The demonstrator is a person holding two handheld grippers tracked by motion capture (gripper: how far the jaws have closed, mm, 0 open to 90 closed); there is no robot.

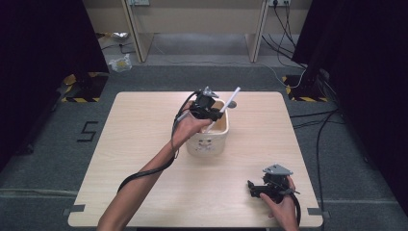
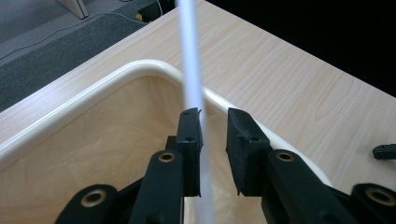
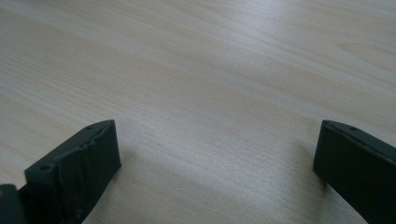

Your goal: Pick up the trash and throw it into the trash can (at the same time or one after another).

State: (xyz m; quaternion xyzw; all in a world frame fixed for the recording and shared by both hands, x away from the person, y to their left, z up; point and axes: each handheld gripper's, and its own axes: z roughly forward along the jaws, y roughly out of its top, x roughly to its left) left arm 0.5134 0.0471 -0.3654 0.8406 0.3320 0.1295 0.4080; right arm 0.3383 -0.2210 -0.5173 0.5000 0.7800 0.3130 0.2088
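A thin white rod (image 1: 231,99) slants up and to the right out of a white bin (image 1: 210,143) with a pale wooden inside at the table's middle. My left gripper (image 1: 208,109) hovers over the bin's far end. In the left gripper view the rod (image 2: 191,56) runs between the jaws of the left gripper (image 2: 215,122). It lies against one jaw, with a gap to the other, so this gripper is open. Below them is the bin's rounded rim (image 2: 93,91). My right gripper (image 1: 251,188) rests near the table's front right, open wide (image 3: 217,140) over bare wood, holding nothing.
The light wooden table (image 1: 144,125) stands on grey carpet. A desk frame (image 1: 192,24) and cables (image 1: 317,130) lie beyond the table's far and right sides. A tip of the right gripper (image 2: 385,150) shows at the edge of the left gripper view.
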